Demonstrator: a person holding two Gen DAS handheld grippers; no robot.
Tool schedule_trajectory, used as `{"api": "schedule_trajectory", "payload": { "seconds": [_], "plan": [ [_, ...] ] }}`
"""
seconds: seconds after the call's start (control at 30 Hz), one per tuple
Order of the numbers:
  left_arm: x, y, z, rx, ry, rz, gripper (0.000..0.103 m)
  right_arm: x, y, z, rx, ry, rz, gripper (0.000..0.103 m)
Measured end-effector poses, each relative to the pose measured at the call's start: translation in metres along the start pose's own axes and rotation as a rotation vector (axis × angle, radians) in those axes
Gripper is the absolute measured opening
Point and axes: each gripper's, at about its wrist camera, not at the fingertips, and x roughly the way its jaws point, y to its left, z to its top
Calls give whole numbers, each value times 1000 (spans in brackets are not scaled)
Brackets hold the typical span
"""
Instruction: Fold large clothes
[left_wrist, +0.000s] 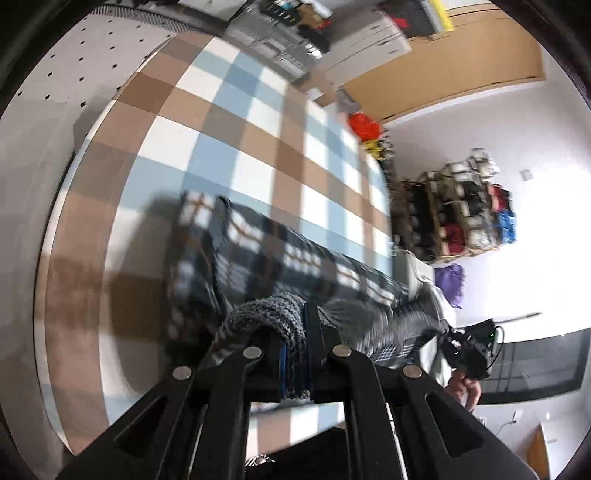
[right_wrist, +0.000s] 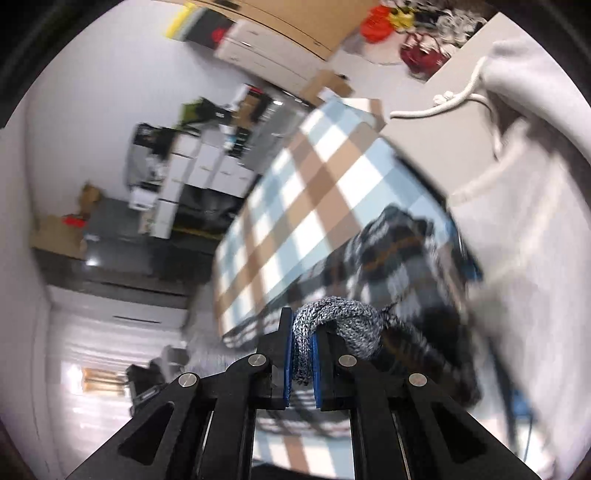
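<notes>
2 claws, L (left_wrist: 295, 354) & R (right_wrist: 302, 354), each clamped on 1 plaid knit garment (left_wrist: 280, 254).

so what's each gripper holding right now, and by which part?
Both are shut on the dark plaid garment: left gripper and right gripper each pinch its grey ribbed knit edge, at separate spots.

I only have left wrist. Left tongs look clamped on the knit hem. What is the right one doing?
Observer: The right tongs are shut on the grey knit edge of the same plaid garment.
Operator: Is the garment off the surface?
Observer: Partly; from the right wrist it drapes from the tongs down to the checked cloth.
Operator: Anything close on that side?
Observer: A person's light grey hoodie fills the right of that view, its drawstring hanging.
</notes>
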Motion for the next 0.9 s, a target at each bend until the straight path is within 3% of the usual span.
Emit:
{"api": "schedule_trajectory", "payload": {
  "seconds": [0.17, 0.27, 0.4, 0.43, 0.5, 0.53, 0.57, 0.63, 0.67, 0.8, 0.9],
  "plan": [
    [33, 27, 33, -81, 41, 26, 3, 58, -9, 41, 7, 90, -151, 8],
    [54, 41, 37, -92, 134, 60, 3, 86, -24, 50, 38, 172, -205, 11],
    [50, 52, 39, -158, 140, 16, 4, 78, -41, 56, 103, 138, -155, 14],
    [45, 53, 40, -174, 140, 2, 4, 72, -42, 58, 106, 116, -151, 22],
    [34, 50, 40, -187, 124, -16, 4, 44, -39, 59, 80, -5, -171, 52],
    [31, 45, 42, -181, 115, -14, 5, 28, -34, 58, 52, -73, -180, 75],
    [24, 38, 39, -161, 100, -4, 6, 10, -27, 55, 11, -154, -144, 84],
    [13, 25, 41, -119, 45, 35, 11, -13, -10, 44, -68, -218, -80, 88],
    [3, 18, 39, -90, -6, 75, 21, -19, 1, 35, -116, -218, -88, 90],
    [-35, 10, 36, -95, -211, 136, 59, -10, 55, -24, -408, -184, -209, 90],
    [-34, -9, 17, -23, -227, 198, 59, 14, 91, -78, -656, -159, -313, 93]
  ]
}}
